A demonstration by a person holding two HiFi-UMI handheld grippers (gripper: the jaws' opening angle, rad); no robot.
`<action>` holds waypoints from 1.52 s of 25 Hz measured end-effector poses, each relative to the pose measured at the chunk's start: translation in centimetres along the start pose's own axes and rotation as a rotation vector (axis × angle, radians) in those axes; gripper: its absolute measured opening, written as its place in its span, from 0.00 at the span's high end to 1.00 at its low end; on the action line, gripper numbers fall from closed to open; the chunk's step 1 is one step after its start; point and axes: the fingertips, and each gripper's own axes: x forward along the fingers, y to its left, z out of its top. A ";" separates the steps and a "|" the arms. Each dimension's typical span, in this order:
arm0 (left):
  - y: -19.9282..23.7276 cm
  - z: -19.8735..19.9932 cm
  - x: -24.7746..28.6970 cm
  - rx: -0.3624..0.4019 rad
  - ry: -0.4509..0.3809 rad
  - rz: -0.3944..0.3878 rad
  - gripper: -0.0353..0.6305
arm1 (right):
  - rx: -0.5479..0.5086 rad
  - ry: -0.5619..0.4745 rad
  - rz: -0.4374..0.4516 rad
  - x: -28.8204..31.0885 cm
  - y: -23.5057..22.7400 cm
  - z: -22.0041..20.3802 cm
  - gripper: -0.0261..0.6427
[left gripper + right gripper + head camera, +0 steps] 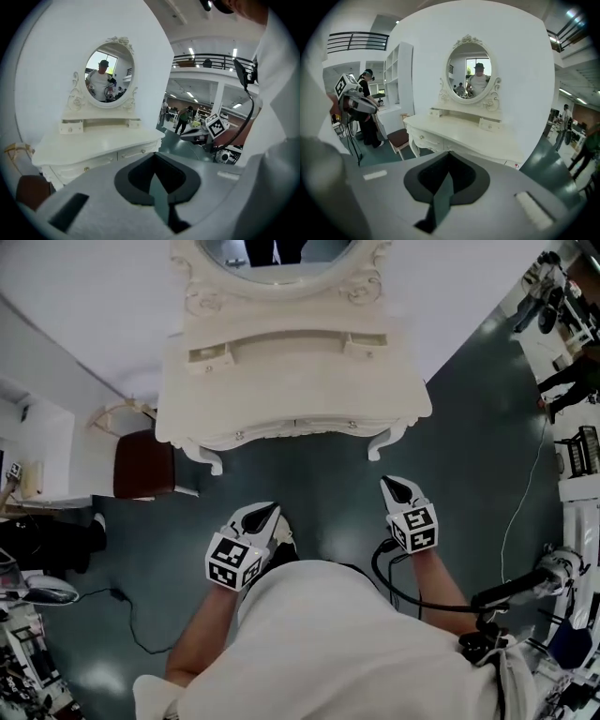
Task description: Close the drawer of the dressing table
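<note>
The left gripper [265, 514] and the right gripper [398, 488] both have their jaws pressed together with nothing between them. Each is held out in front of the dressing table [291, 390], clear of its front edge and touching nothing. The long front drawers [253, 434] sit under the table's top, each with a small knob [239, 435]. Two little drawers [211, 354] flank the base of the oval mirror [277, 254] at the table's back. From here every front looks about flush with the table's frame, so I cannot tell which drawer, if any, is pulled out. As a judgement, a painted wooden drawer like these is rigid and fairly light, and should slide straight in with modest force. It may bind if pushed off-centre. The flat panel just beside the knob looks like the best contact place, near the middle of the drawer's width, with closed tips pressing squarely toward the table's back. No clamping is needed. The glossy paint looks slick, so a slanted push could skate across the front, and the small knob and carved trim along the table's lower edge seem easy to chip. A brown-seated stool [141, 465] stands just beside the table's left leg, out of the way.
</note>
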 end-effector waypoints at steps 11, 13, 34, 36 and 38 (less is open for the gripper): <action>10.5 6.8 4.3 0.049 0.010 -0.081 0.94 | 0.132 -0.015 -0.082 9.5 -4.1 6.3 0.94; 11.7 7.8 5.7 0.041 0.004 -0.078 0.94 | 0.132 -0.010 -0.083 11.2 -5.5 6.8 0.93; 19.6 18.4 19.1 -0.025 0.017 0.055 0.94 | 0.134 0.066 -0.026 29.9 -23.0 9.9 0.87; 20.2 18.9 19.6 -0.031 0.019 0.071 0.94 | 0.138 0.077 -0.036 31.1 -24.2 9.7 0.87; 20.7 19.3 20.1 -0.036 0.015 0.088 0.94 | 0.145 0.086 -0.045 32.2 -25.3 9.5 0.86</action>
